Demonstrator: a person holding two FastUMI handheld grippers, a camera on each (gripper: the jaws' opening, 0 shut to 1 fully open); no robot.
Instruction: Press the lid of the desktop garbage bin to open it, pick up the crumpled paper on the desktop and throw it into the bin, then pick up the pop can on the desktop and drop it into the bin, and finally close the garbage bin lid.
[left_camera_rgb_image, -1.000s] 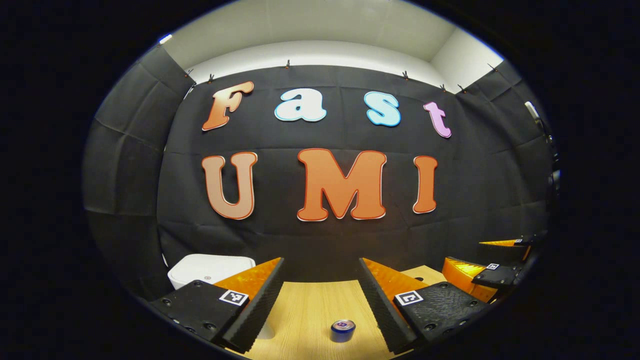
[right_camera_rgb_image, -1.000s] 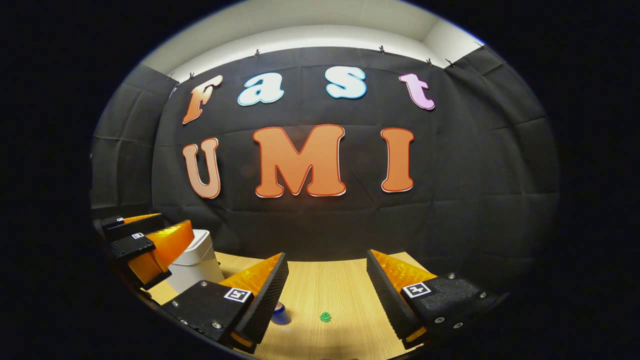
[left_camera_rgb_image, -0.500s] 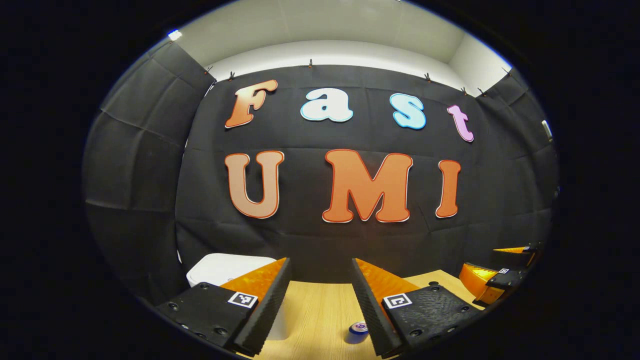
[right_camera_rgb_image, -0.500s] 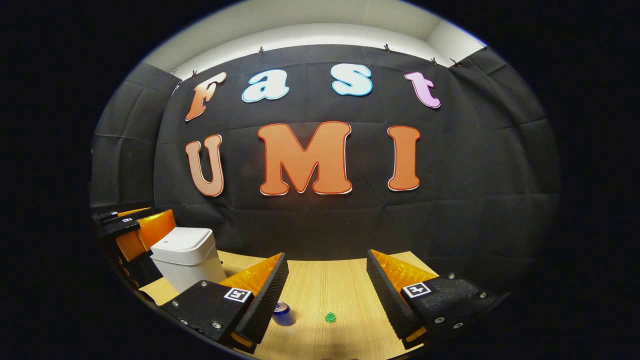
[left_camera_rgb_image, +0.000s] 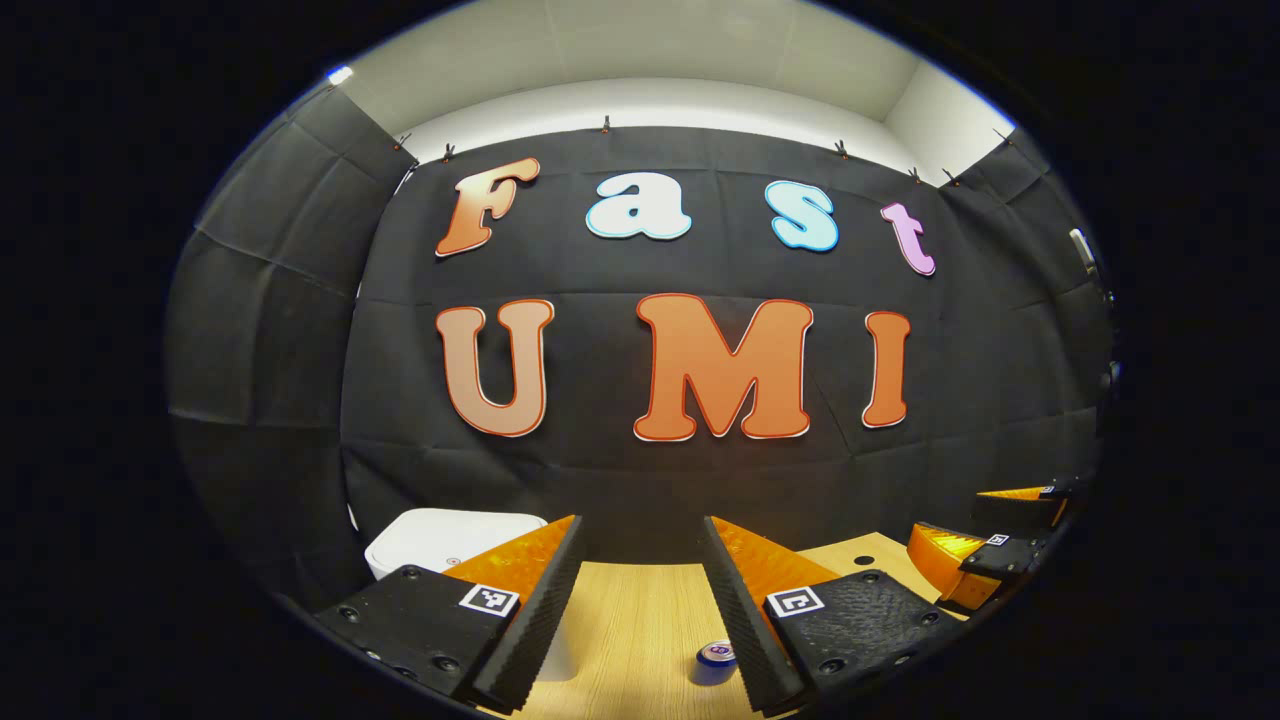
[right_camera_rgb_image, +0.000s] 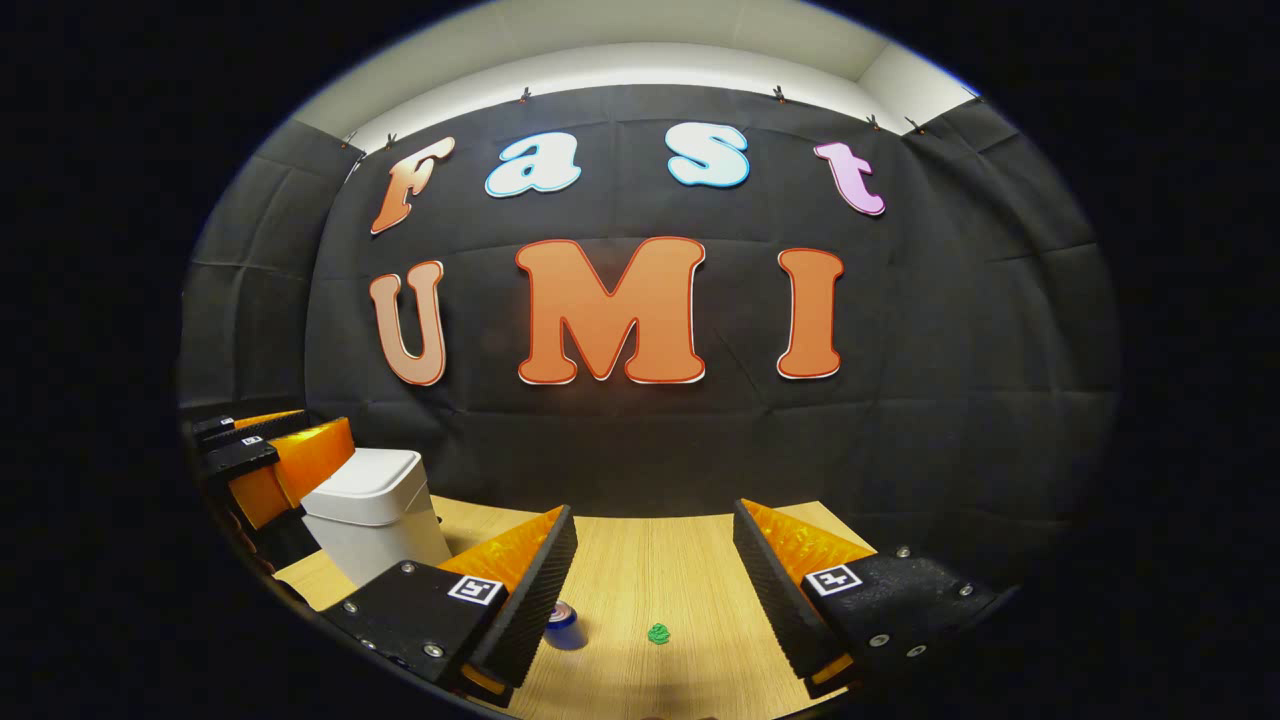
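Black cloth hung behind a wooden table (right_camera_rgb_image: 690, 560) that carried all three task things. At the left, the white bin (right_camera_rgb_image: 372, 512) stood with its lid (left_camera_rgb_image: 445, 530) down, so the first step, pressing it open, was by my judgement not yet done. The can (right_camera_rgb_image: 564, 625) stood upright near the middle, and the small green paper ball (right_camera_rgb_image: 658, 633) lay just beside it, apart. Both tools were held above the table, empty. The left gripper (left_camera_rgb_image: 632, 610) had its jaws wide apart, the bin just behind its left finger. The right gripper (right_camera_rgb_image: 652, 590) was equally spread, nearest the paper. Next, the left gripper would probably have to come down onto the lid and push until it released.
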